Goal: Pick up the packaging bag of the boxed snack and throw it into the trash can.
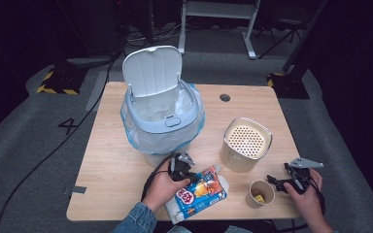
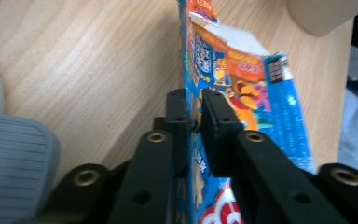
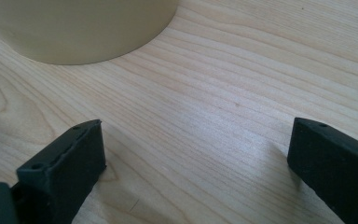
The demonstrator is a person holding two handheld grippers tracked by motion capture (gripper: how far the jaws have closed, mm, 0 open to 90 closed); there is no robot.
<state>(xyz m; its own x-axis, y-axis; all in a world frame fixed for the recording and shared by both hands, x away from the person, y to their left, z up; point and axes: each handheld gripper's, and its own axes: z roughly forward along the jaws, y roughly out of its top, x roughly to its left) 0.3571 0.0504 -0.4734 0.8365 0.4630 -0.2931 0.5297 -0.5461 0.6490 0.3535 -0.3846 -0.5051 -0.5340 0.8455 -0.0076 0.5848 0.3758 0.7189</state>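
A flattened blue and orange snack carton [image 1: 201, 194] lies near the table's front edge. My left gripper [image 1: 188, 177] is shut on the carton's thin upper edge. In the left gripper view, the two black pads [image 2: 219, 116] pinch the carton [image 2: 261, 93] wall between them. My right gripper [image 1: 278, 183] rests low at the front right, just beside a brown paper cup [image 1: 261, 193] with yellowish scraps inside. The right gripper [image 3: 196, 154] stands wide open over bare wood with nothing between its fingers.
A pale blue lidded bin [image 1: 161, 114] with a plastic liner stands open at the table's middle left. A cream canister [image 1: 245, 143] with a perforated top sits right of it, and a beige round base [image 3: 84, 28] lies just ahead of the right gripper. The table's cable hole [image 1: 225, 97] is at the back.
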